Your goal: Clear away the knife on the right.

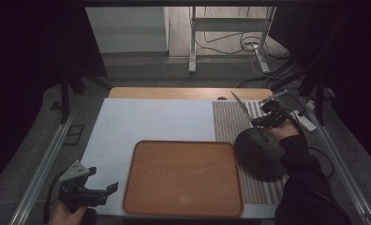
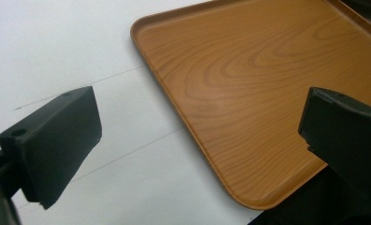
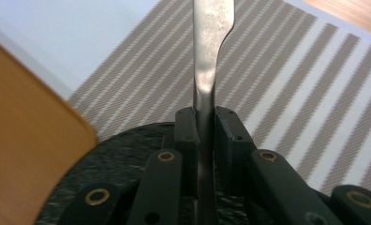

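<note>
Knife (image 3: pixel 207 61) first: the right gripper (image 3: pixel 205 123) pinches its metal handle between both jaws, blade pointing up and to the far left over the striped placemat (image 1: pixel 228 123), just above a dark round plate (image 1: pixel 258 152). To carry this step well, keep the pinch firm and the blade steady, since the thin handle could pivot between the pads. The wooden tray (image 1: pixel 183 178) lies just left of the plate, bare inside, so it seems the likely landing spot; its raised rim needs clearing before lowering. The left gripper (image 1: pixel 99 187) hovers with jaws spread near the tray's near-left corner, over the white sheet (image 1: pixel 146 119), well apart from the knife. Open room lies over the tray's middle.
</note>
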